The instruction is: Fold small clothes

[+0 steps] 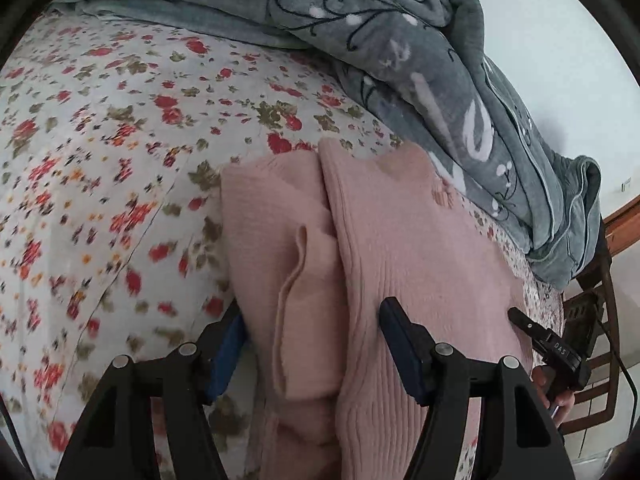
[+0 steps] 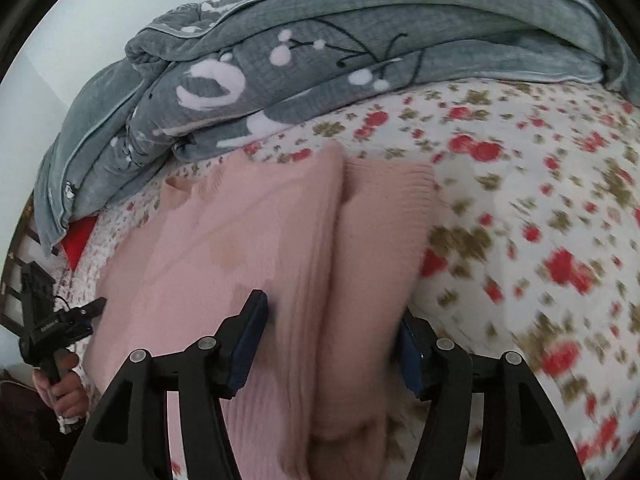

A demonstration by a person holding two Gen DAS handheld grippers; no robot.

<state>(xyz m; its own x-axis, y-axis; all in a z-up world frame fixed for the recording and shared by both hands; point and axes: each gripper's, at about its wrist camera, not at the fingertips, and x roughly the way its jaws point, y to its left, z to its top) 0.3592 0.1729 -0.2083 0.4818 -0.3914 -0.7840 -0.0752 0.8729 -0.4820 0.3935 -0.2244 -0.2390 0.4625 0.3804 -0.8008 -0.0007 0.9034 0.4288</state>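
Here, line by line:

Sweater: a pink ribbed knit sweater is lying on the bed's floral sheet, just in front of the bunched grey blanket; it is already sitting partly folded, one long panel overlapping another.

Long axis: the sweater is running lengthwise from the grey blanket toward the person, so both tongs are looking along its length, not across it.

Left tongs: the left tongs are standing fairly wide, straddling the sweater's near end; knit is lying between the pads, but they are not pressing on it as far as the left wrist view shows.

Right tongs: the right tongs are standing about as wide, straddling the central fold ridge; the blur is making contact hard to judge, yet nothing is looking pinched.

Nearer hand: both are hovering over the sweater's near end; the right is sitting on the side away from the left tongs, which are showing at the sweater's opposite long edge.

Coming move: judging from this, each hand is needing to close on the near hem below it and carry it along the long axis toward the grey blanket.

Risk: the loose overlapping panel may be sliding off if only one layer is caught.
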